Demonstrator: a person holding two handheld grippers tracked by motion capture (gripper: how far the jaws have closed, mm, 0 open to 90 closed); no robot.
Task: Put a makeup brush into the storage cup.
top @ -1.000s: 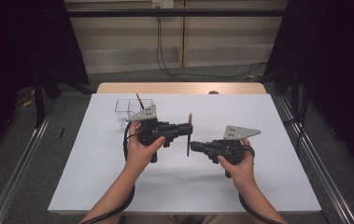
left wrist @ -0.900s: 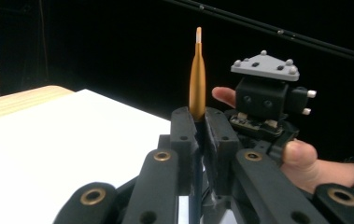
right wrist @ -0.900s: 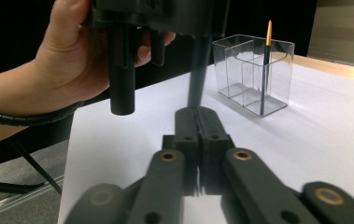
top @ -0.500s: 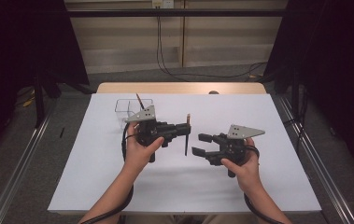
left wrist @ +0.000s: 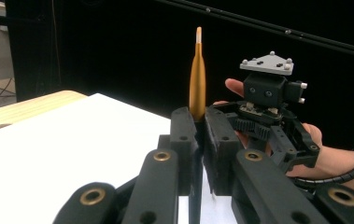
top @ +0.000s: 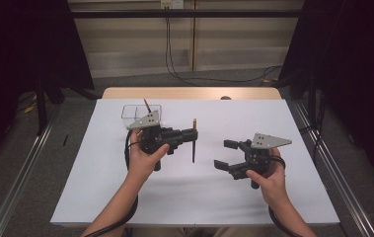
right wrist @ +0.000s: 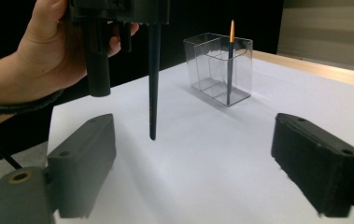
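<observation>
Two paintbrushes, one clear holder (top: 141, 112), two grippers.
Left gripper (top: 193, 136) clamps one brush (top: 194, 140) upright; right gripper (top: 226, 153), at its 3 o'clock, has just opened wide, empty; the other brush (top: 146, 105) stands in the holder.

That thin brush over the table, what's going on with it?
A person works with a hand-held gripper in each hand. The left hand-held gripper is shut on a thin brush, holding it upright above the white table. The right hand-held gripper, jaws just opened and empty, sits nearby. Another brush stands in a clear holder.

The slim dark paintbrush (left wrist: 197, 74) has its lower shaft hidden between the left gripper (left wrist: 198, 140) pads.
</observation>
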